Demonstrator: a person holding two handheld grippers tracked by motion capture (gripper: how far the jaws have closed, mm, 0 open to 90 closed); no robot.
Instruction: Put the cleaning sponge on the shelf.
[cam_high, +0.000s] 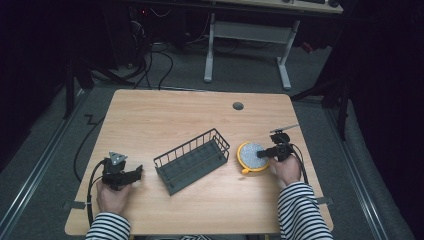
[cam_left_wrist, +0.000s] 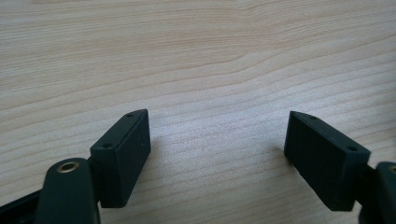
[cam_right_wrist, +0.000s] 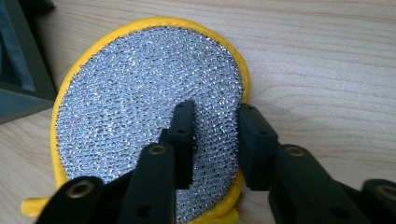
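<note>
A glittering silver mesh scrubber (cam_right_wrist: 149, 116) with yellow cloth rim lies on the matt, wood-grain table (cam_high: 165, 115) beside a dark wire basket (cam_high: 192, 160).

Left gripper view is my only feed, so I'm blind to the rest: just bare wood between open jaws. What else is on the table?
Observer: A dark wire basket stands mid-table, to the right of your left gripper.
Operator: Anything in it?
Observer: It looks empty. A round silver mesh scrubber with a yellow rim lies flat just off its right end.
Operator: And the right gripper?
Observer: The right gripper is at the scrubber's edge, jaws narrow over the mesh. Whether they pinch it, I cannot tell.
</note>
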